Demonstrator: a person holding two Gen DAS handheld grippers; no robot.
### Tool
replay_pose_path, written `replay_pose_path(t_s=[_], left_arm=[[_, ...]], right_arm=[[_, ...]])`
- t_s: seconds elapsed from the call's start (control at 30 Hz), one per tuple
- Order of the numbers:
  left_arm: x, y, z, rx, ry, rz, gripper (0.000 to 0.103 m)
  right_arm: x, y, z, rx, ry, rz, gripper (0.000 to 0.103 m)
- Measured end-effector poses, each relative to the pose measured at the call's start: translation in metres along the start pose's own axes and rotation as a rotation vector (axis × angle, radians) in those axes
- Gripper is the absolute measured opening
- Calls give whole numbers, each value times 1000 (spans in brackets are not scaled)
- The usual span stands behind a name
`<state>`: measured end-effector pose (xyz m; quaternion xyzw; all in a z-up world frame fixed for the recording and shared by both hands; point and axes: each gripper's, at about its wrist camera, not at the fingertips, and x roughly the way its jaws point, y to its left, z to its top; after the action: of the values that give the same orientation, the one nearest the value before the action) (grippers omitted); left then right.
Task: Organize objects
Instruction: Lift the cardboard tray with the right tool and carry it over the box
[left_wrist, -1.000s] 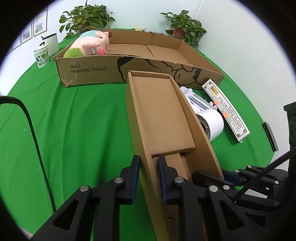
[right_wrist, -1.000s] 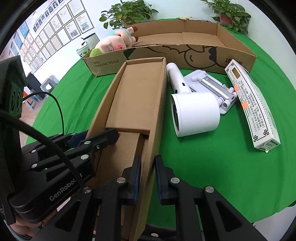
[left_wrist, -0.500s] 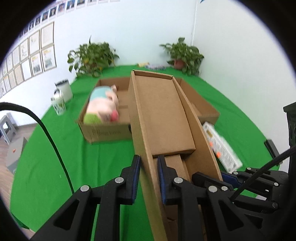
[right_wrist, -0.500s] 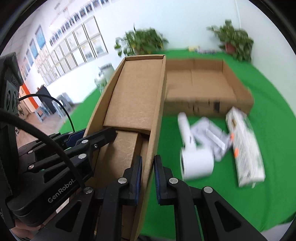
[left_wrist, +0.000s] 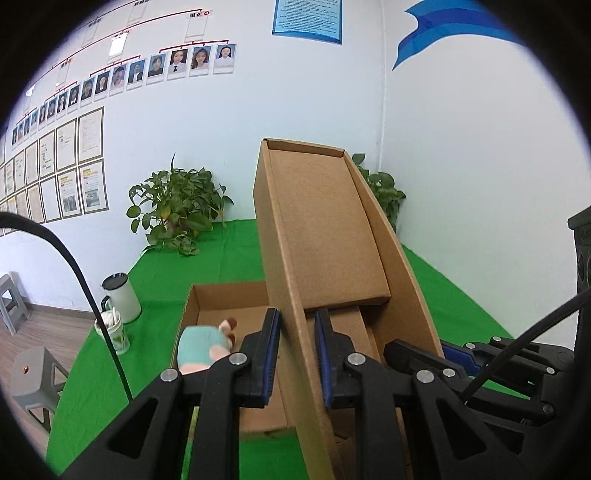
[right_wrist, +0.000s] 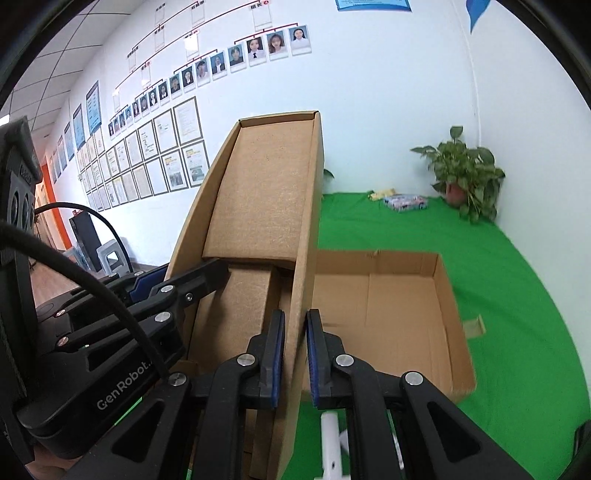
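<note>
Two handheld grippers hold one long, narrow cardboard box (left_wrist: 325, 236) by its two long side walls, above a table covered in green cloth (right_wrist: 517, 295). The box is open on top and tilts upward, its far end rising against the white wall.

The left gripper (left_wrist: 297, 354) pinches the box's left wall: its blue-padded fingers (left_wrist: 271, 354) press on either side of the thin cardboard edge. The right gripper (right_wrist: 295, 354) does the same on the right wall, its pads flat against both faces of the cardboard. Each gripper shows in the other's view, clamped on the opposite wall near the box's lower end.

Inside the narrow box, a folded cardboard flap (right_wrist: 258, 199) lines the upper part of the floor; the lower part is a deeper recess.

Below and beyond the held box sits a large, shallow, open cardboard tray (right_wrist: 384, 295) on the cloth. Its right half is bare, with low walls all round. At its left end lies a plush toy (left_wrist: 201, 349), pale blue and pink, just beside the left gripper's outer finger in that view.

A white part of some object (right_wrist: 330, 439) shows on the cloth under the right gripper; what it is cannot be told.

Left of the tray stand a white kettle (left_wrist: 122, 297) and a patterned cup (left_wrist: 112, 332). Potted plants (left_wrist: 173, 210) sit along the table's far edge, another (right_wrist: 465, 177) in the corner. Wide green cloth lies open to the tray's right.
</note>
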<state>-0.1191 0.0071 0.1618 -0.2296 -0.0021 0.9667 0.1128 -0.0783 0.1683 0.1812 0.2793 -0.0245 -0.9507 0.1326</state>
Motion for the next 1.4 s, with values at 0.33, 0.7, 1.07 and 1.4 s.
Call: replay_pose_path(t_s=[0.33, 0.7, 1.07, 1.4], left_arm=[[47, 23, 31, -29, 35, -12, 18], [124, 46, 7, -14, 201, 14, 18], [212, 68, -61, 3, 480, 83, 18], [217, 63, -80, 45, 547, 52, 24]], right_arm=[[57, -3, 64, -7, 28, -13, 10], [171, -27, 60, 67, 176, 26, 10], [315, -54, -9, 147, 389, 82, 8], [365, -62, -55, 239, 487, 31, 2]])
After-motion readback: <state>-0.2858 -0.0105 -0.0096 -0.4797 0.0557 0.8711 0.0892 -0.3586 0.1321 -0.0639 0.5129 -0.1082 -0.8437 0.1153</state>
